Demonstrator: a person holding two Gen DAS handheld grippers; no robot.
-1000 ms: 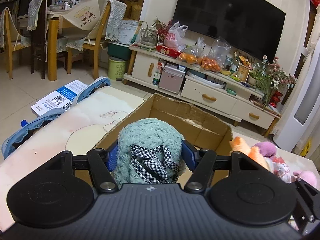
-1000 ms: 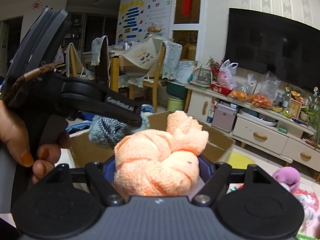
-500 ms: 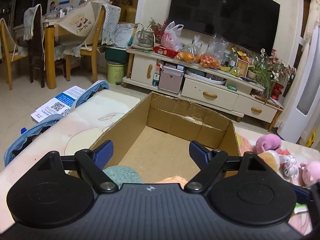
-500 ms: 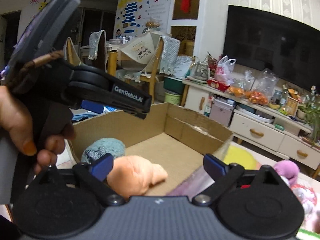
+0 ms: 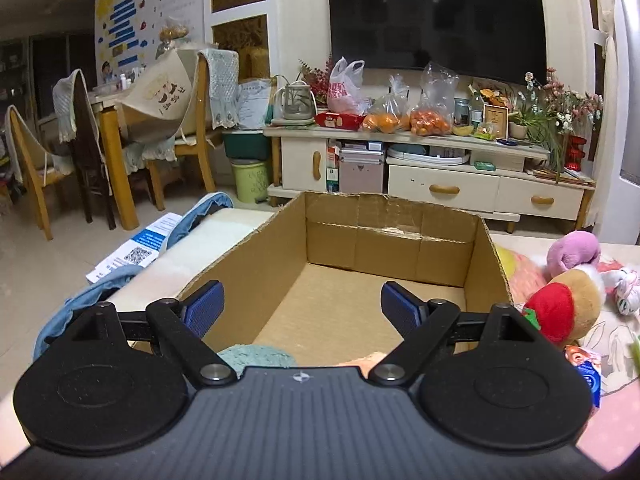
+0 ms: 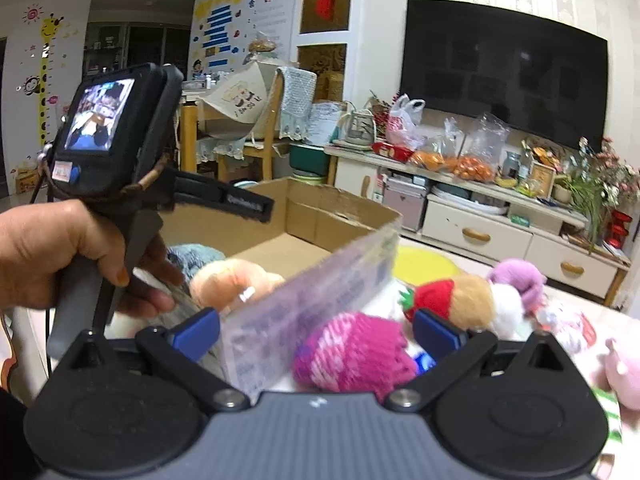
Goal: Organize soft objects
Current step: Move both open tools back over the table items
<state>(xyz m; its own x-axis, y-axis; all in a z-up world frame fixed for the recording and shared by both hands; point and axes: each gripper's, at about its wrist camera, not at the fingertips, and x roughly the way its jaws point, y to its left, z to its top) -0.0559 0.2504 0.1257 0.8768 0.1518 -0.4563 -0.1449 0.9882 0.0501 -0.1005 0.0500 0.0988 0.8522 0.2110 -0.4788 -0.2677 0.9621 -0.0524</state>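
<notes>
My left gripper (image 5: 302,306) stands open over the near end of the cardboard box (image 5: 384,240), nothing between its pads. Under it in the box lie the teal plush (image 5: 256,354) and the orange plush (image 5: 366,360), mostly hidden by the gripper body. My right gripper (image 6: 316,334) is open above the box's taped right wall (image 6: 312,300). A magenta knitted plush (image 6: 352,354) lies on the table between its spread jaws, untouched. The right wrist view shows the orange plush (image 6: 232,280) and teal plush (image 6: 192,254) inside the box.
Right of the box, a strawberry-and-tan plush (image 6: 452,300), a purple plush (image 6: 516,276) and a pink one (image 6: 624,376) crowd the table. A hand (image 6: 80,248) holds the left gripper at the box's left. A TV cabinet (image 5: 440,160) stands beyond.
Both grippers opened and let go of their toys: the teal and orange plush now lie in the box. The right gripper moved right, from over the box to the toy pile.
</notes>
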